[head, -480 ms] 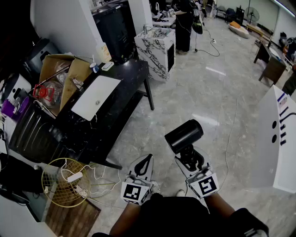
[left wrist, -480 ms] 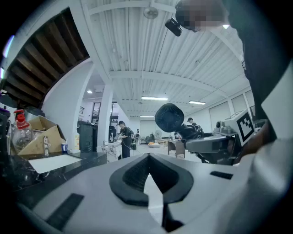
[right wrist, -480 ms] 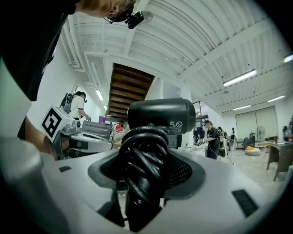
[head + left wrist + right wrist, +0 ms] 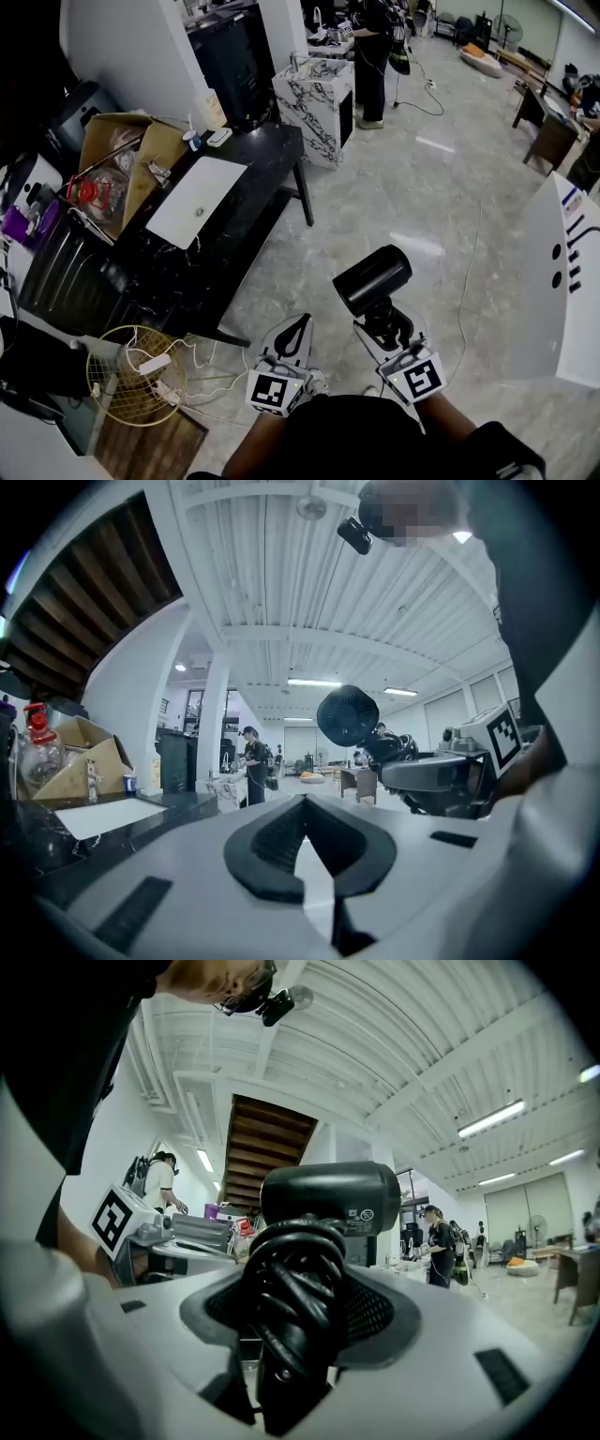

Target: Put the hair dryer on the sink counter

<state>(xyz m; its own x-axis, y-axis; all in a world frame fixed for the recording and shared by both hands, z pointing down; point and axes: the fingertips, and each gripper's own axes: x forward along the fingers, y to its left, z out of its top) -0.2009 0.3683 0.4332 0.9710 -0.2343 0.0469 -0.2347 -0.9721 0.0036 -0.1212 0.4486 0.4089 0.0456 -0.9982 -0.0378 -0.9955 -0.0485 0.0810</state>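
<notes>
Right gripper view shows the right gripper (image 4: 302, 1335) clamped on the handle of the black plastic hair dryer (image 4: 330, 1200). Its pads press on the black cord (image 4: 292, 1283) coiled round that handle. The handle runs straight out along the level jaws. The fat barrel sits across their far end, its long axis crosswise to them. One round meshed end is turned toward the left gripper (image 4: 294, 328), whose jaws are closed on nothing; which end is the nozzle I can't tell. The black sink counter (image 4: 258, 150), with its white rectangular basin (image 4: 197, 202), stands ahead and to the left. The dryer is held well apart from that counter, off to its right. The left gripper is the one nearer the counter, so I'd judge the loaded right one must carry forward and leftward.
</notes>
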